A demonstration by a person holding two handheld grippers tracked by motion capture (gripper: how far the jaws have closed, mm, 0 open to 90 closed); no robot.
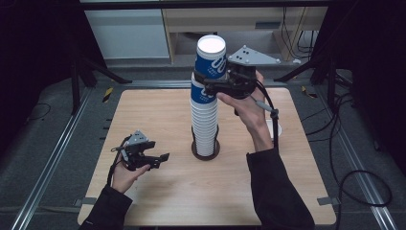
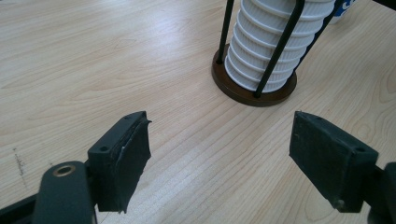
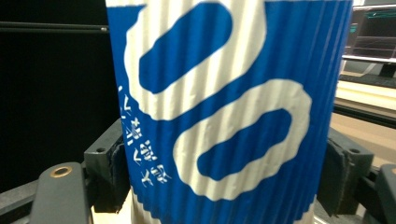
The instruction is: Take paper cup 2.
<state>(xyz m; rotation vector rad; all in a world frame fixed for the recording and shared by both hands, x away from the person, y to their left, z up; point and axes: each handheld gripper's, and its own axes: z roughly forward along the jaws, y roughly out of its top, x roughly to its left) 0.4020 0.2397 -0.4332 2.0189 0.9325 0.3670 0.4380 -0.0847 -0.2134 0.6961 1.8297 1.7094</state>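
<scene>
High view: top blue cup (image 1: 211, 57) is pinched by the right claw (image 1: 221, 82) atop the tall cup stack (image 1: 204, 129) in a rod holder (image 1: 206, 152) mid-surface (image 1: 158, 191). Light, crushable paper is judged; a gentle mid-wall grip is advised.

Left gripper view: left claw (image 2: 219, 158) is spread, empty, near the holder base.

Right gripper view: ribbed cup wall is squeezed between pads (image 3: 119, 163); the rods may snag.

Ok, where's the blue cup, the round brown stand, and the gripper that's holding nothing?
blue cup (image 1: 210, 60), high view, its blue side wall.
round brown stand (image 2: 243, 95), left gripper view, front rim.
left gripper (image 1: 160, 160), high view, between its open jaws.
</scene>
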